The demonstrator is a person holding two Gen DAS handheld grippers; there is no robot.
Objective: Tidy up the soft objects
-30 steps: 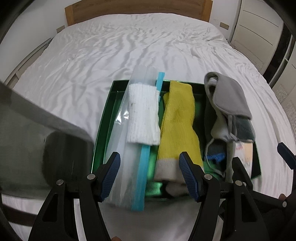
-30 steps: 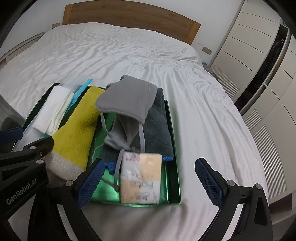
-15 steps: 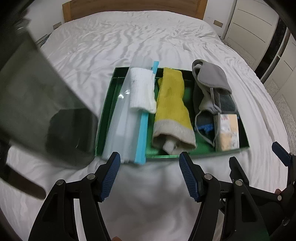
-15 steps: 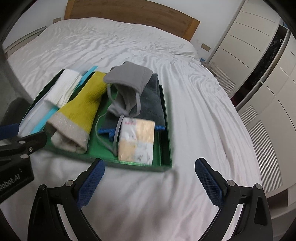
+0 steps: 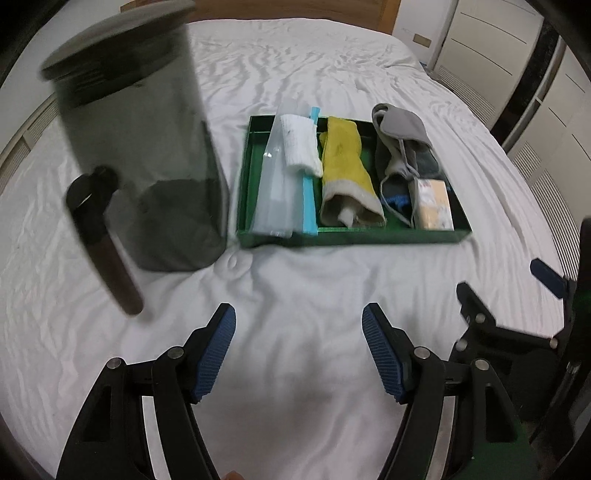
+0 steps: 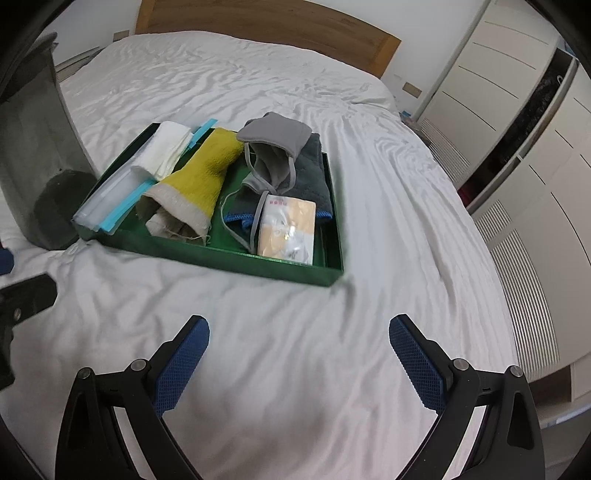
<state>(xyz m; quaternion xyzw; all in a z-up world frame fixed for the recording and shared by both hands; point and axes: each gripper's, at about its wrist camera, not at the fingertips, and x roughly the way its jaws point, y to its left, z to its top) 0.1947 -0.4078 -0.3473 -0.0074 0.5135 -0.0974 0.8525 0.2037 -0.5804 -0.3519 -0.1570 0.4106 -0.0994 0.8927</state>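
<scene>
A green tray [image 5: 354,237] [image 6: 236,260] lies on the white bed. Across it sit a clear zip bag with a blue strip [image 5: 275,192] [image 6: 110,199], a white folded cloth [image 5: 299,144] [image 6: 166,147], a yellow glove [image 5: 343,162] [image 6: 201,173], a grey face mask [image 5: 400,125] [image 6: 275,134] on a dark grey towel [image 6: 314,173], and an orange packet [image 5: 434,205] [image 6: 288,229]. My left gripper [image 5: 299,325] hovers over bare sheet in front of the tray, its jaws opening with nothing between them. My right gripper [image 6: 297,336] is open and empty, also short of the tray.
A tall dark translucent canister [image 5: 144,158] [image 6: 33,147] with a lid stands left of the tray; a dark handle [image 5: 105,240] juts from it. White wardrobe doors [image 6: 517,110] line the right side. A wooden headboard [image 6: 266,33] closes the far end.
Both grippers have pulled back from the tray, which now sits farther off. The canister has come fully into the left wrist view. The tray's contents have not shifted.
</scene>
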